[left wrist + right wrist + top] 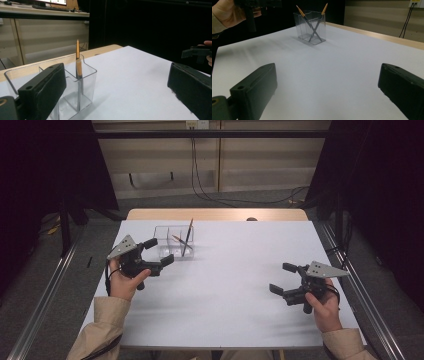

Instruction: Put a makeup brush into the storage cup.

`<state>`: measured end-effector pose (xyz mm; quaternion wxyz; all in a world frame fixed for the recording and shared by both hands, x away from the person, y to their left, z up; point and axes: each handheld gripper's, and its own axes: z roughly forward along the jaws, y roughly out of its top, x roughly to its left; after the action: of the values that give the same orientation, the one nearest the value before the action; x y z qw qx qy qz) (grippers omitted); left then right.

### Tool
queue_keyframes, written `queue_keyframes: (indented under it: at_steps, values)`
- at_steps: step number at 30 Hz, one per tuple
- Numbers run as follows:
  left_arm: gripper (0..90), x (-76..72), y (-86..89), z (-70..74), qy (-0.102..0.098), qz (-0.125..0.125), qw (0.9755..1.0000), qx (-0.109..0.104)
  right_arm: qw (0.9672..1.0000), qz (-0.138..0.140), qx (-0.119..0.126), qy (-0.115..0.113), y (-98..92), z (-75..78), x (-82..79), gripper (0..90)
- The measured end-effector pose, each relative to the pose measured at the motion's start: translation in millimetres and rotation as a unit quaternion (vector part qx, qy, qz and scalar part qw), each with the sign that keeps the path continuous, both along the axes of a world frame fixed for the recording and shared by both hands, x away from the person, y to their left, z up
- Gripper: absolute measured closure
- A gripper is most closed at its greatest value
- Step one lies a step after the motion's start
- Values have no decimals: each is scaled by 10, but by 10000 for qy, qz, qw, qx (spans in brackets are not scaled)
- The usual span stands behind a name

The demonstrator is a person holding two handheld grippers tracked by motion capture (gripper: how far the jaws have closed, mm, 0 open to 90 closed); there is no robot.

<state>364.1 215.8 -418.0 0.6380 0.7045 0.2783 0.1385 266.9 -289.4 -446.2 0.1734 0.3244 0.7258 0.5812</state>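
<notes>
A clear plastic compartment box point(162, 232) stands at the back left of the white table point(240, 270). Two dark pens with orange ends point(188, 237) lean crossed inside it. My left gripper point(160, 251) is open just left of the box, with nothing between its jaws. In the left gripper view the box point(87, 82) is close behind the left jaw, and one pen point(78, 57) stands upright in it. My right gripper point(281, 278) is open over the table's right side, with nothing in it. In the right gripper view the box point(299, 25) and the crossed pens point(314, 30) are far off.
A bare wooden strip point(215, 214) runs along the table's far edge. Metal rails point(45, 290) flank the table on the floor, and cables point(200, 185) hang at the back wall. Black curtains stand on both sides.
</notes>
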Motion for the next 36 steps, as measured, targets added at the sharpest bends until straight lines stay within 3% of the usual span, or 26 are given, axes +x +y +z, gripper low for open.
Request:
queue_keyframes:
  at_steps: [12,17,36]
  values:
    - [19,-150,112,-8,-51,28,10000,2,10000,2,-26,2,6,2,-2,17]
    - [19,-198,160,-52,22,32,10000,-86,10000,-4,-1,4,3,2,-1,17]
    - [16,-321,237,-121,28,38,10000,66,10000,-10,14,-4,-2,7,-6,17]
